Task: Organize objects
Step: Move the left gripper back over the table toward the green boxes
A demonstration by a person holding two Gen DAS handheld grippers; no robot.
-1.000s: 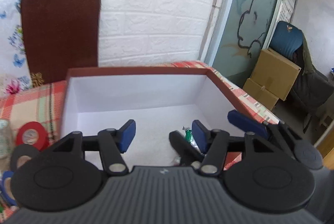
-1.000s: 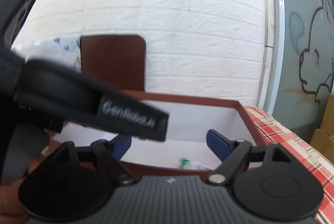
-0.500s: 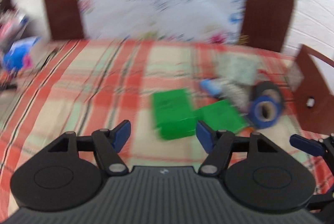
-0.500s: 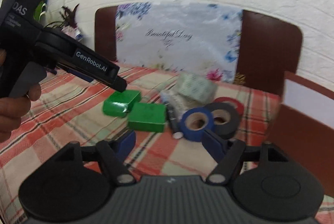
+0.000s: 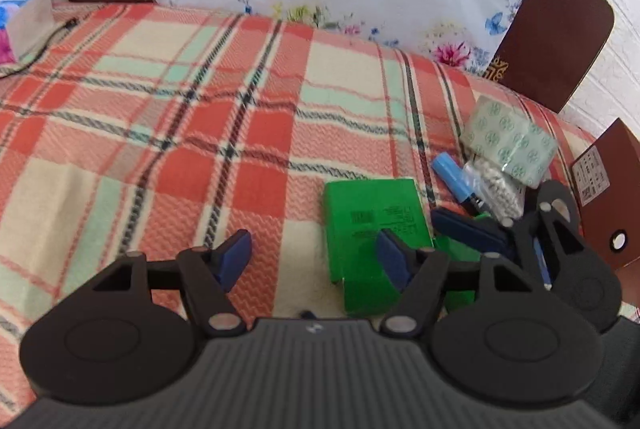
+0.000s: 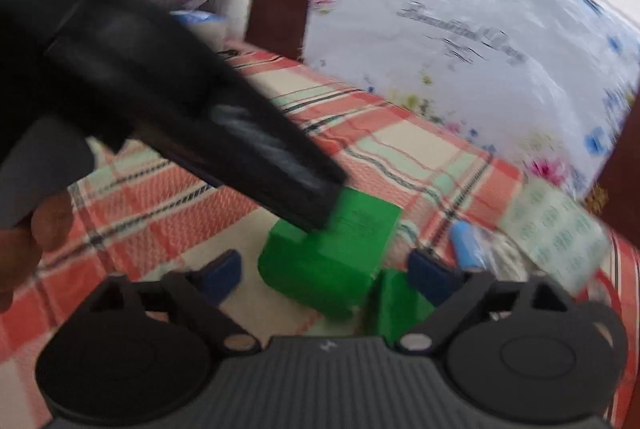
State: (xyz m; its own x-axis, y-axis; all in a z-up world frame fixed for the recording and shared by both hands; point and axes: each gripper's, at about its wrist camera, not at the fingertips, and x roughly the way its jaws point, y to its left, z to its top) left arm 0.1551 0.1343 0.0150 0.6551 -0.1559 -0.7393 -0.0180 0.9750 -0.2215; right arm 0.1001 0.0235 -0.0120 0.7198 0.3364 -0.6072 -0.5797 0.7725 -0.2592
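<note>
- Now both views face the plaid counter [image 5: 168, 133] and its loose pile, whereas a second ago they looked into the white-lined box; that suggests a fresh pickup.
- Left hand-held gripper [image 5: 316, 257] hangs apart and empty over the nearer green box [image 5: 372, 213].
- Right hand-held gripper [image 6: 320, 273] has just been opening; the green box lies between its pads, unclamped.
- Only the box's brown corner [image 5: 608, 201] shows at far right; contents hidden.
</note>
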